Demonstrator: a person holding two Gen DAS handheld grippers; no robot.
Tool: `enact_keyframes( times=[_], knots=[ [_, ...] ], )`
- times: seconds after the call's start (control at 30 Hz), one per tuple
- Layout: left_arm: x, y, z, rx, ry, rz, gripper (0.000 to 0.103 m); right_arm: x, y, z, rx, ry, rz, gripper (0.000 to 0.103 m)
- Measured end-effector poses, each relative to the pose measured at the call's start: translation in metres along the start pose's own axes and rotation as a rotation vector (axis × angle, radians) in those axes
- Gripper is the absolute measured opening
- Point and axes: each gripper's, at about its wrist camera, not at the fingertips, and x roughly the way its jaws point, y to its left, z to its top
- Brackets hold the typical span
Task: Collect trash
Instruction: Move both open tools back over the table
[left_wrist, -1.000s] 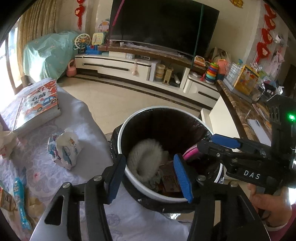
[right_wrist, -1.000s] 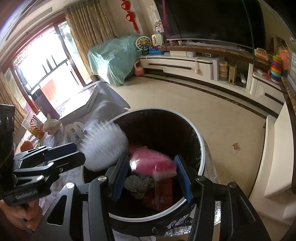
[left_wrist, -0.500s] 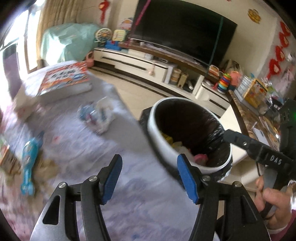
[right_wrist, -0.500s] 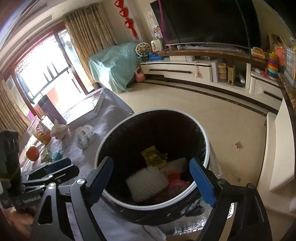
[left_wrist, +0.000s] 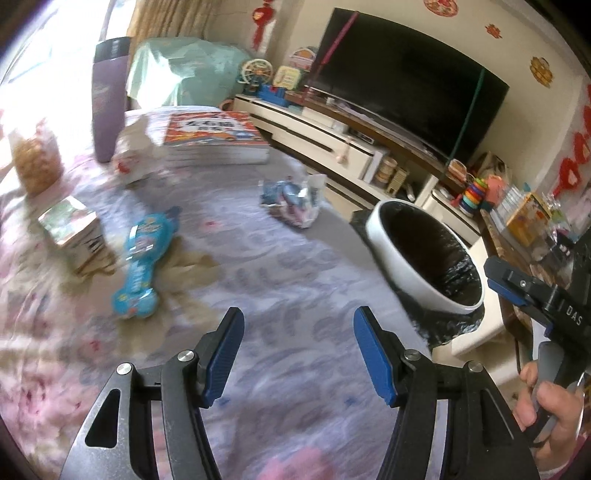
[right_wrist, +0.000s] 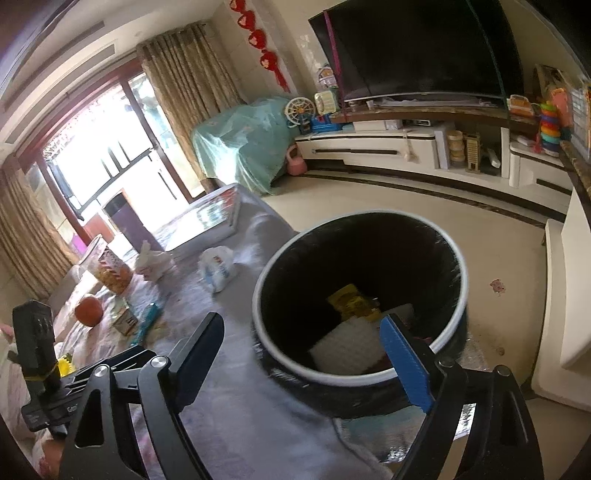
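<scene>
A white-rimmed trash bin (left_wrist: 406, 254) with a black liner stands at the table's right edge; in the right wrist view the bin (right_wrist: 354, 376) holds a white brush, a yellow wrapper and other scraps. My left gripper (left_wrist: 297, 356) is open and empty over the cloth-covered table. My right gripper (right_wrist: 303, 362) is open and empty at the bin's near rim. On the table lie a crumpled blue-white wrapper (left_wrist: 293, 199), a blue toothbrush pack (left_wrist: 142, 258) and a small carton (left_wrist: 72, 230).
A stack of books (left_wrist: 214, 138), a purple bottle (left_wrist: 107, 96), a snack jar (left_wrist: 35, 158) and a white bag sit at the table's far side. An orange (right_wrist: 88, 310) lies at the left. A TV cabinet (right_wrist: 424, 151) stands beyond the floor.
Both grippers let a brush and pink item fall into the bin and opened. My left gripper swung left, away from the bin and over the table. My right gripper drew back slightly.
</scene>
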Motion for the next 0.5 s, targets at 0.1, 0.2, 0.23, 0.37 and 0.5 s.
enact_keyframes(
  times=[0.1, 0.2, 0.23, 0.37, 0.5],
  knots=[
    [-0.011, 0.014, -0.006, -0.027, -0.006, 0.018, 0.061, 0.003, 0.013, -0.006, -0.007, 0.009, 0.023, 0.089],
    [-0.020, 0.027, -0.009, -0.048, -0.011, 0.033, 0.061, 0.009, 0.028, -0.013, -0.019, 0.023, 0.048, 0.089],
    [-0.025, 0.032, -0.011, -0.056, -0.016, 0.041, 0.061, 0.011, 0.033, -0.015, -0.023, 0.030, 0.055, 0.089],
    [-0.034, 0.049, -0.012, -0.080, -0.021, 0.065, 0.061, 0.019, 0.052, -0.022, -0.047, 0.046, 0.082, 0.089],
    [-0.038, 0.062, -0.012, -0.095, -0.016, 0.084, 0.061, 0.028, 0.068, -0.024, -0.074, 0.061, 0.104, 0.089]
  ],
)
